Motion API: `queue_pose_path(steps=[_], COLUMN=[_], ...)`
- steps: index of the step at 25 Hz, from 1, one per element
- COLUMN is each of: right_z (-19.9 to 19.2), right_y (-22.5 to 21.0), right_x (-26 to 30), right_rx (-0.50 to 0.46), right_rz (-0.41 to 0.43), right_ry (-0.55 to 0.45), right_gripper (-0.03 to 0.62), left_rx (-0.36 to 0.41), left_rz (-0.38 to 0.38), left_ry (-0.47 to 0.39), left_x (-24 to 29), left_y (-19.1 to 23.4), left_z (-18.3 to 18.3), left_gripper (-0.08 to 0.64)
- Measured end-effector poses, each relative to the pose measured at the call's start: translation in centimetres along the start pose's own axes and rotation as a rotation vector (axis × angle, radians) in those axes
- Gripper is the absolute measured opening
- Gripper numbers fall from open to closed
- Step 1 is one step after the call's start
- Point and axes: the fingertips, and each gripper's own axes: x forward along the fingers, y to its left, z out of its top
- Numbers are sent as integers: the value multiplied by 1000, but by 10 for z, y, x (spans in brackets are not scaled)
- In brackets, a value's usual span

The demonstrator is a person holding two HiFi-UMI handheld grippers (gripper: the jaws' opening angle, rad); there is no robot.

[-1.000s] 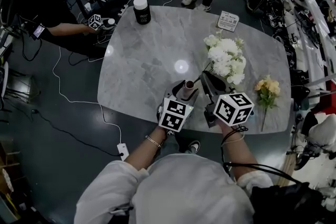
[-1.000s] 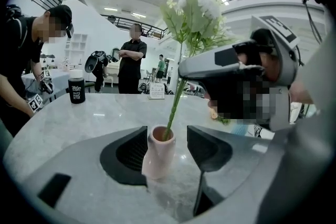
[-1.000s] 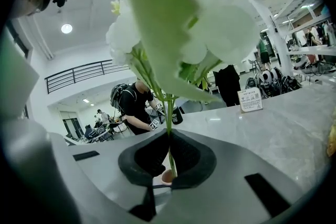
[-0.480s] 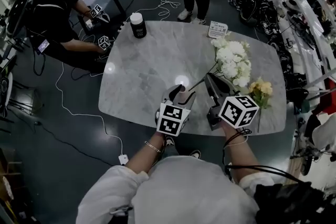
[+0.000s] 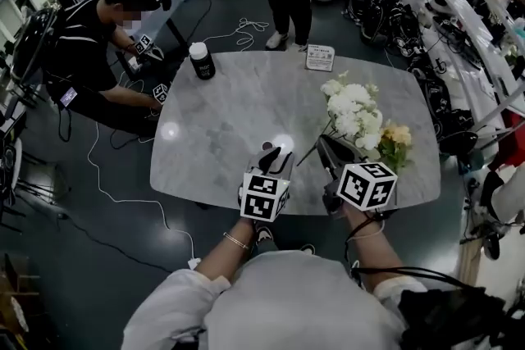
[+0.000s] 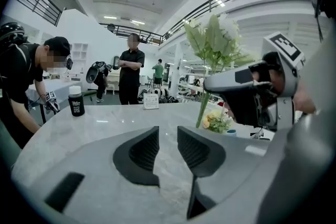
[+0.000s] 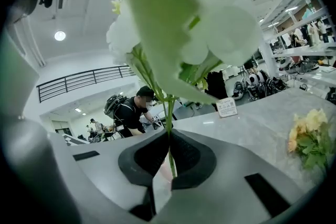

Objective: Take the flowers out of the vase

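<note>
Both bunches seem out: yellow flowers (image 5: pixel 396 136) lie at the table's (image 5: pixel 238 106) right, the right gripper (image 5: pixel 325 146) clamps the white flowers' (image 5: pixel 349 105) stem, and the left gripper (image 5: pixel 275 152), its jaws just narrowing, holds nothing.

A black jar (image 5: pixel 199 61) and a small card (image 5: pixel 320 57) stand well apart on the grey table (image 5: pixel 230 123).

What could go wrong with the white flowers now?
1. The right gripper pinches only the thin stem of the white flowers. The heavy top might swing round or slip out of the jaws.
2. The yellow flowers lie close to the table edge, right beside the white ones. A sideways sweep might push them off.
</note>
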Motion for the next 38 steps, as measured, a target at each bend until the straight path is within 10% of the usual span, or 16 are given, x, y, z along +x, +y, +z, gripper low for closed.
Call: queue_pose_path(steps=[7, 38], right_z=[-29, -116], right_y=[-21, -100], right_x=[-24, 76], right_rx=[45, 218], right_rz=[-46, -200], right_ry=[51, 310], right_gripper=[14, 11], left_rx=[15, -88], left_rz=[5, -99], left_ry=[-2, 157], left_x=[10, 52], left_y=[-25, -29], left_z=[-3, -85], left_gripper=[14, 9])
